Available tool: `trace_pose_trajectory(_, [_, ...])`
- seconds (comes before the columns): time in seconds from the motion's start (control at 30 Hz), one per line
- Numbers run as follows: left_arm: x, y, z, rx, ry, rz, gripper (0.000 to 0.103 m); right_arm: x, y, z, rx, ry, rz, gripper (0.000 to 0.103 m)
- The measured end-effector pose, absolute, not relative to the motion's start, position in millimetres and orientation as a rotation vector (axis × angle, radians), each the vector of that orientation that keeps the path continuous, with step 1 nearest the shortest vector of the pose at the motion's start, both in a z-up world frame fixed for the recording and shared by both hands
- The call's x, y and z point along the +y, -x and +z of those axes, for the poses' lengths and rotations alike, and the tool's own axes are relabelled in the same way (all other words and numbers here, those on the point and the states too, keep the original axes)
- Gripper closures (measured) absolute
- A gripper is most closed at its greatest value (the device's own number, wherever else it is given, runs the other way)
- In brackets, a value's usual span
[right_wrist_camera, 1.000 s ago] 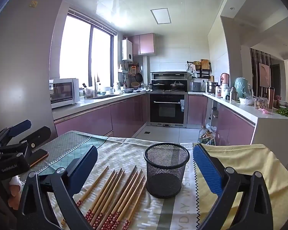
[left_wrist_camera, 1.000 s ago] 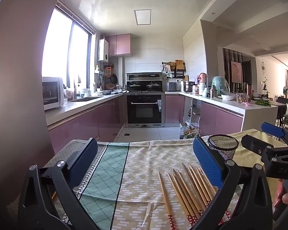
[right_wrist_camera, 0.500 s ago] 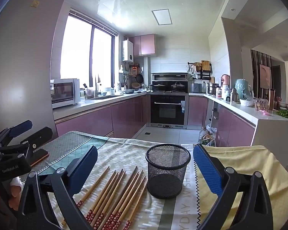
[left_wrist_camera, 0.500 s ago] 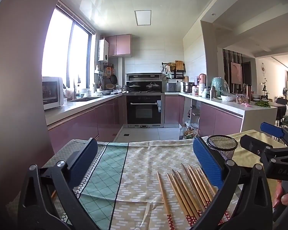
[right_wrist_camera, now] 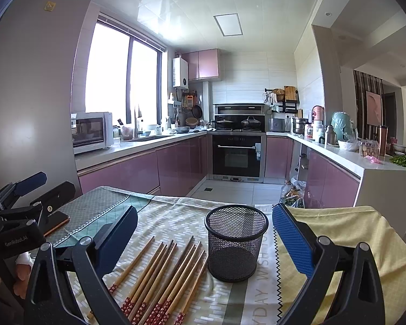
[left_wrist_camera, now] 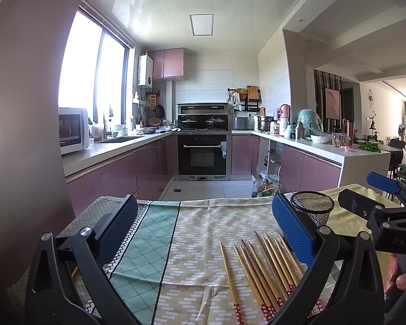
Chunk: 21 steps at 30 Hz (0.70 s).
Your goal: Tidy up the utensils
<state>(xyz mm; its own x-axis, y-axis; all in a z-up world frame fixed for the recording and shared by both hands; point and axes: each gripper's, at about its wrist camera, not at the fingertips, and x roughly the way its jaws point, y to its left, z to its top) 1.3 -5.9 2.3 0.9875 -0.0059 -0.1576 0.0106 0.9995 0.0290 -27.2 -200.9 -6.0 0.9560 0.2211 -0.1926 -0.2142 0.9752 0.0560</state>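
Note:
Several wooden chopsticks with red patterned ends lie side by side on the tablecloth, also in the left wrist view as chopsticks. An empty black mesh cup stands upright just right of them; the same mesh cup shows at the right in the left wrist view. My right gripper hovers open above the table, the cup between its blue pads, nothing held. My left gripper is open too, left of the chopsticks, empty. Each gripper shows at the edge of the other's view.
The table wears a patterned cloth with a green diamond section at left and a yellow cloth at right. A phone lies near the left gripper. Beyond the far edge are kitchen cabinets and an oven.
Both grippers have tilted or risen very slightly, so the cup and chopsticks sit a touch lower in view. Nothing was taken hold of or let go.

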Motion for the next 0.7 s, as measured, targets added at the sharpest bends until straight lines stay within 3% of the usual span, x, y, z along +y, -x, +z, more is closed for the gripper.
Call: trace_pose_trajectory(0.7, [-8.2,-1.0,-0.1,0.154,-0.028,-0.004,0.005,-202.7,29.3,-3.2,0.194,-0.035,0.217,0.007])
